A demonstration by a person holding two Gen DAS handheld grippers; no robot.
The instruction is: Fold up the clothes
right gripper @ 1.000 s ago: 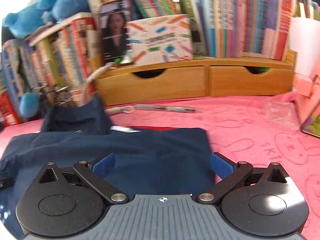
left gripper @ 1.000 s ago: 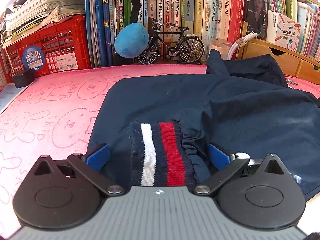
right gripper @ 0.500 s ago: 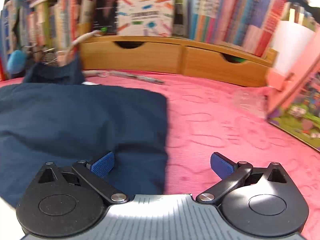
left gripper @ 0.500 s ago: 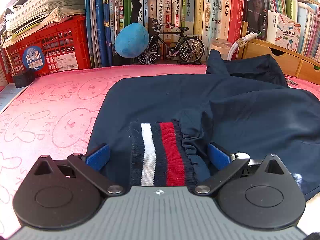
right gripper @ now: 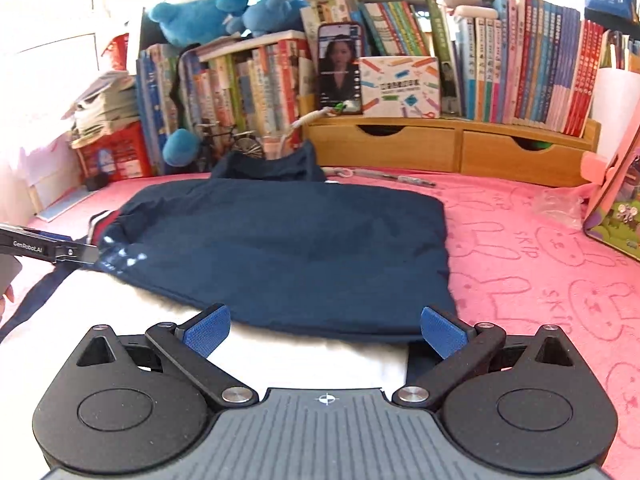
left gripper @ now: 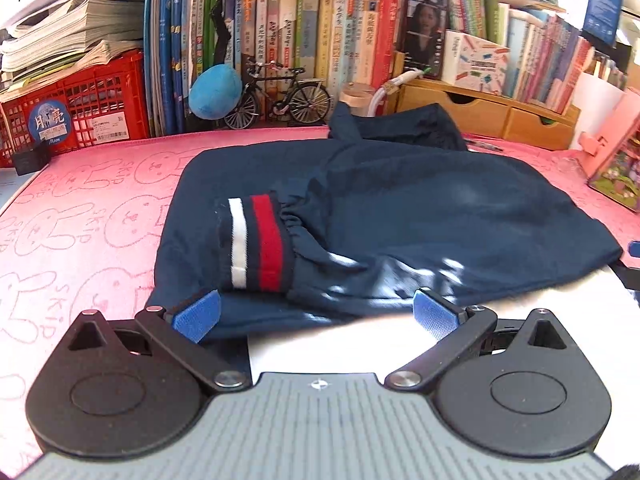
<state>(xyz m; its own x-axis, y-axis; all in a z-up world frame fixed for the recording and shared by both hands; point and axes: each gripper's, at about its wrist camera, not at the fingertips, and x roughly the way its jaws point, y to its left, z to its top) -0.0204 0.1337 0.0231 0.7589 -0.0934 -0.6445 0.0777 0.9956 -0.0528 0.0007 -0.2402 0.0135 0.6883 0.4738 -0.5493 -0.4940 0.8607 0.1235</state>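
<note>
A navy garment lies partly folded on the pink bunny mat. Its sleeve cuff with white and red stripes lies folded onto the body. My left gripper is open and empty, just short of the garment's near edge, behind the cuff. In the right wrist view the garment spreads in front of my right gripper, which is open and empty at its near right corner. The left gripper's fingers show at the garment's left edge.
Books, a red crate, a blue plush, a model bicycle, a phone and wooden drawers line the back. A pink box stands at right. A pen lies by the drawers.
My left gripper has drawn back off the striped cuff and now sits behind the garment's near edge. My right gripper has swung back left and pulled away, facing the garment's near right corner.
</note>
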